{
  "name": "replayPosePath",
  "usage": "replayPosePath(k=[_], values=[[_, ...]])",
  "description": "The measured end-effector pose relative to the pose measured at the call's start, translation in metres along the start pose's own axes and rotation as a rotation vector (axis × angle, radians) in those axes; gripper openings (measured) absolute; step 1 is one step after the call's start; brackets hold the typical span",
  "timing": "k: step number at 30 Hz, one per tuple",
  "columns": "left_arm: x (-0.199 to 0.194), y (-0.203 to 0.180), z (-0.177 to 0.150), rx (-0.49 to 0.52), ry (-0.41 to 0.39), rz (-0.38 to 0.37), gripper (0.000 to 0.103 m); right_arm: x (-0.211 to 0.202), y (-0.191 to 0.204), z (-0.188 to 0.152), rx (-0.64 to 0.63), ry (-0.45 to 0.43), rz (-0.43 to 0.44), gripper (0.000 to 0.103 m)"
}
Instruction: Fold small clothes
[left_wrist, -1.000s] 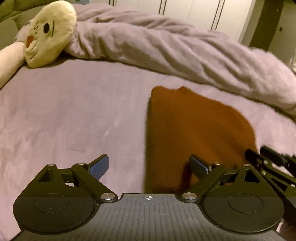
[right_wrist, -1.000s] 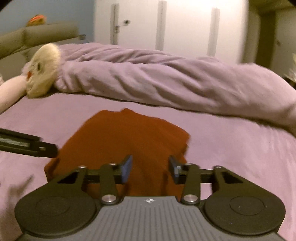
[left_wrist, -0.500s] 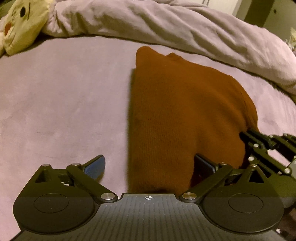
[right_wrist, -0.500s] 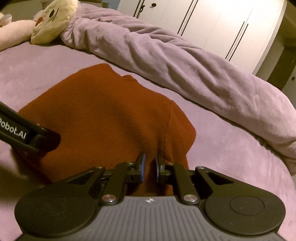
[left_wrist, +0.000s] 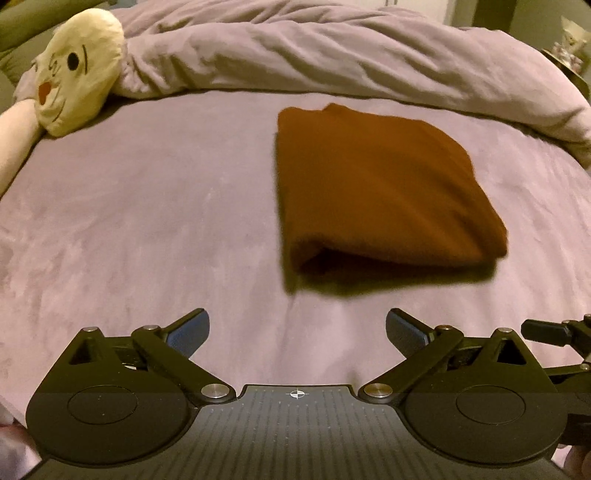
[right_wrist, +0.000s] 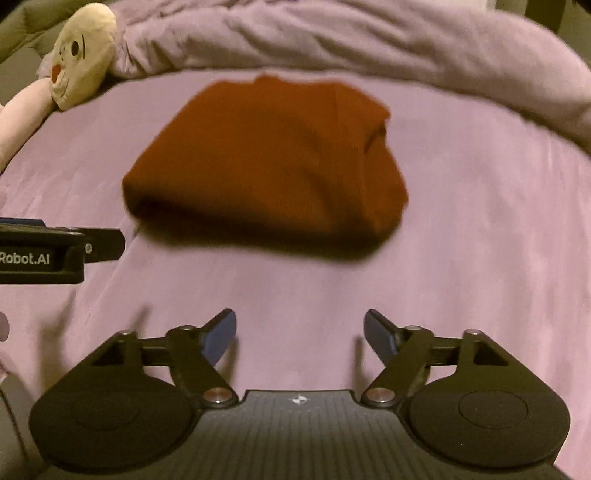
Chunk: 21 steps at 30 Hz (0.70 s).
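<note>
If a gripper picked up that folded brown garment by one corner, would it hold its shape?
Probably not. The brown garment looks like soft knit: its near fold is rounded and puffy, so it would likely droop and unfold. It seems light for its bulk, barely denting the purple bedcover. Pushed, it would more likely bunch than slide on that fuzzy surface.

Rust-brown knit garment (right_wrist: 269, 155) folded in thick bundle, lying on lilac bed sheet (right_wrist: 480, 229), dark shadow under near edge. Right hand-held gripper (right_wrist: 300, 334) near bottom of frame, jaws just been opening, now spread wide, nothing between blue pads, only sheet; clear of garment. Left hand-held gripper (right_wrist: 62, 251) enters from left edge, just beside garment's left corner, apart from it. Rumpled lilac duvet (right_wrist: 369, 40) across back. Cream plush toy (right_wrist: 83, 51) with face at upper left.
</note>
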<state>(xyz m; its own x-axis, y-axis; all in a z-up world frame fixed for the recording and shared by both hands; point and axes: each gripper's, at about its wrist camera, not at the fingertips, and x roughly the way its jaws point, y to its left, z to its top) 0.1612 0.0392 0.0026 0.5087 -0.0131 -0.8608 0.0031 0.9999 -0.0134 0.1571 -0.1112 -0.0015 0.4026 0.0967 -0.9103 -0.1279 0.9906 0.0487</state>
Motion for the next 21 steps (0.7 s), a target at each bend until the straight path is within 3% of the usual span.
replayPosePath(k=[1, 3, 6, 9, 12, 15, 21], values=[[-0.004, 0.001, -0.001, 0.002, 0.0, 0.006, 0.103, -0.004, 0.001, -0.002, 0.007, 0.007, 0.009, 0.084], [-0.008, 0.0, -0.002, 0.016, 0.0, 0.03, 0.103, -0.013, 0.003, -0.004, 0.013, 0.013, 0.013, 0.099], [-0.016, -0.001, 0.0, 0.036, -0.005, 0.063, 0.103, -0.024, 0.006, -0.002, 0.016, 0.032, 0.007, 0.099], [-0.026, 0.0, 0.002, 0.027, -0.024, 0.041, 0.103, -0.03, 0.008, 0.003, 0.041, 0.061, -0.038, 0.099], [-0.031, -0.001, 0.005, 0.023, 0.006, 0.033, 0.103, -0.041, 0.008, 0.004, 0.052, 0.063, -0.035, 0.099], [-0.028, -0.004, 0.009, 0.045, 0.071, 0.073, 0.103, -0.051, 0.012, 0.006, 0.038, 0.032, -0.051, 0.099], [-0.033, 0.002, 0.008, 0.022, 0.075, 0.059, 0.103, -0.057, 0.017, 0.011, 0.021, 0.025, -0.113, 0.099]])
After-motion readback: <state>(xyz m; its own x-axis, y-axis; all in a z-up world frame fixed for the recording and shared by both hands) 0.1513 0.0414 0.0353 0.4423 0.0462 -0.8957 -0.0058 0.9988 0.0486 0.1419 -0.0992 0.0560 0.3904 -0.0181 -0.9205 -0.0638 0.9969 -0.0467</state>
